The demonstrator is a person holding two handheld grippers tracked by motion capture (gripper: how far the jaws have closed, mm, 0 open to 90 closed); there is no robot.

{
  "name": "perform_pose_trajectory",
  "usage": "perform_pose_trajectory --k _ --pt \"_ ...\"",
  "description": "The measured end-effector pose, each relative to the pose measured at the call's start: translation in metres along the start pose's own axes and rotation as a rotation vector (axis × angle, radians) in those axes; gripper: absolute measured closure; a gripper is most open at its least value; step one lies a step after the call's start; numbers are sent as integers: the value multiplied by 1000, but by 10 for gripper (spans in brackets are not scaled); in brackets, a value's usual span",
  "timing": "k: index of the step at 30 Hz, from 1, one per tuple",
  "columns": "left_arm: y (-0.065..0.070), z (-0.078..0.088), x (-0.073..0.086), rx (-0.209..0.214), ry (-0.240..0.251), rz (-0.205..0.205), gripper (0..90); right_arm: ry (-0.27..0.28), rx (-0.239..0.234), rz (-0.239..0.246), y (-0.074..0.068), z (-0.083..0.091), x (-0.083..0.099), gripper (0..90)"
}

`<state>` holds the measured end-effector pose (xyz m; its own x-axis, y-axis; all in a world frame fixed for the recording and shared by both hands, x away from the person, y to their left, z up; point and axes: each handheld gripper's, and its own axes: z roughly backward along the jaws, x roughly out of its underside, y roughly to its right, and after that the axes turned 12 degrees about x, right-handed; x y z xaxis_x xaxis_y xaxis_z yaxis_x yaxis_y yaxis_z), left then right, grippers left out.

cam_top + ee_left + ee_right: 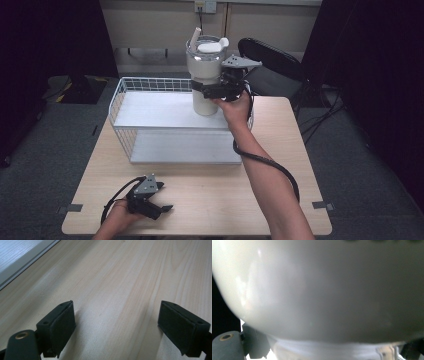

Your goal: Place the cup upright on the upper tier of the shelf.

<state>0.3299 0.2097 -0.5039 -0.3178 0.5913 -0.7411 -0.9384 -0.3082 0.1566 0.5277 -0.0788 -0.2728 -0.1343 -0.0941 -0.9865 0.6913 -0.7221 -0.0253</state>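
So the right gripper (216,91) is clamping its jaws around the middle of a big cream tumbler (205,75), the kind with a clear lid and a straw, and is holding it upright over the top shelf of a white wire rack (150,107) sitting on the table (225,195). Can't really tell if the tumbler's base is touching the shelf or hanging just above it. In the right gripper view the tumbler (324,290) is pressing right up against the camera. The left gripper (159,206) is resting near the front edge of the table, jaws wide apart with nothing in them.
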Motion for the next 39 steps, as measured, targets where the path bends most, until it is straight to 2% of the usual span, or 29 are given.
perform_pose_trajectory --k 13,28,32,35,37,39 --pt "0 0 0 1 -1 1 134 13 8 21 -1 4 3 89" --pt "0 0 0 2 0 1 133 -19 20 41 -2 4 0 88" --pt "0 0 0 3 -5 -3 130 -32 39 58 -5 4 1 85" --pt "0 0 0 3 -5 -4 130 -49 78 91 -9 5 0 83" --pt "0 0 0 3 -5 -3 130 -59 101 85 -10 6 -1 83" --pt "0 0 0 3 -6 -5 130 -60 103 81 -10 6 -1 82"
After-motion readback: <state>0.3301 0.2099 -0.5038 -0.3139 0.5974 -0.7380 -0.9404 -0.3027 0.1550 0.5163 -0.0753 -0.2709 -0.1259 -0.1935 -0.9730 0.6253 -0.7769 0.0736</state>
